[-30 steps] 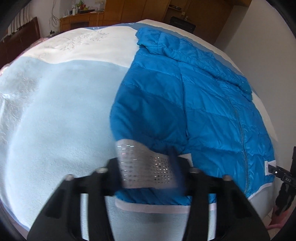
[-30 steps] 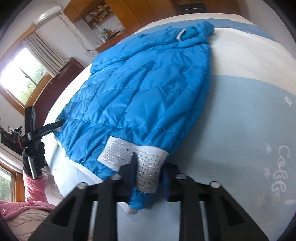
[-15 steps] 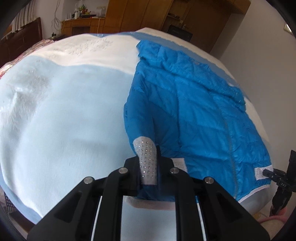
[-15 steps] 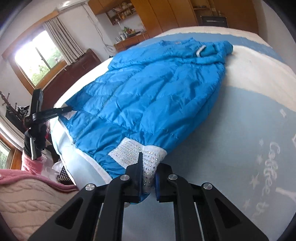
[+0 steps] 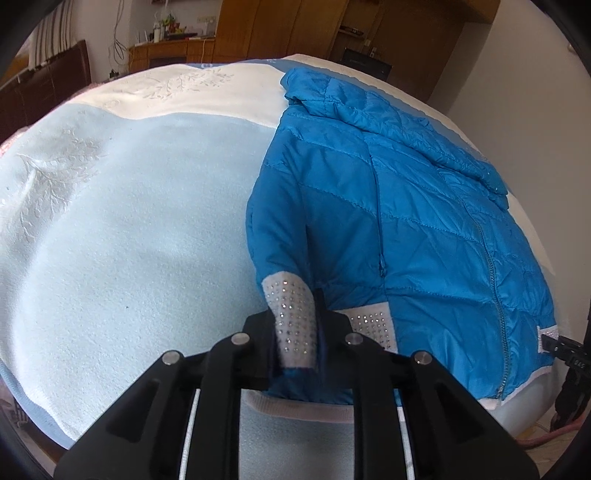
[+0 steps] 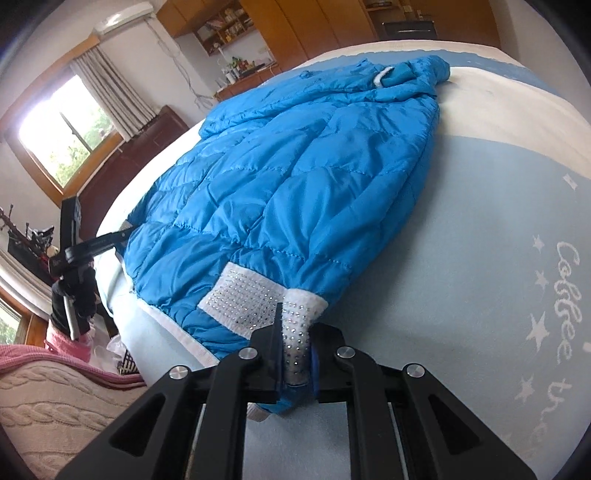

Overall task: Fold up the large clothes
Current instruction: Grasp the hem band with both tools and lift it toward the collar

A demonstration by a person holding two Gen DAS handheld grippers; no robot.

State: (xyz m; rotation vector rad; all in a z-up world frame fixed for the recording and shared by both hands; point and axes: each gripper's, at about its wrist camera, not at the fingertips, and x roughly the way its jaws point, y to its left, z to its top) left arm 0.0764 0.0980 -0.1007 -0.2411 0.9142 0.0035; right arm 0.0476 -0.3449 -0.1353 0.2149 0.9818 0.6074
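A blue quilted jacket (image 5: 406,221) lies flat on a pale blue bed cover (image 5: 129,240). My left gripper (image 5: 295,321) pinches the jacket's white studded cuff (image 5: 291,306) at its near left corner, and its jaws are opening slightly with the cuff between them. In the right wrist view the jacket (image 6: 295,166) stretches away to the upper left. My right gripper (image 6: 297,332) is shut on the other studded cuff (image 6: 303,306). Each gripper shows small in the other's view: the right gripper (image 5: 561,350) at the far hem, the left gripper (image 6: 107,242) at the jacket's left edge.
The bed cover (image 6: 498,258) carries white lettering and stars on the right. A pink knitted blanket (image 6: 55,398) lies off the bed's near left corner. A gloved hand (image 6: 74,295) with a pink sleeve holds the left gripper. Wooden cabinets (image 5: 280,29) stand behind the bed.
Both grippers have closed on the studded cuffs, which now stand bunched and narrow between the fingers. The right gripper has drawn back slightly with its cuff.
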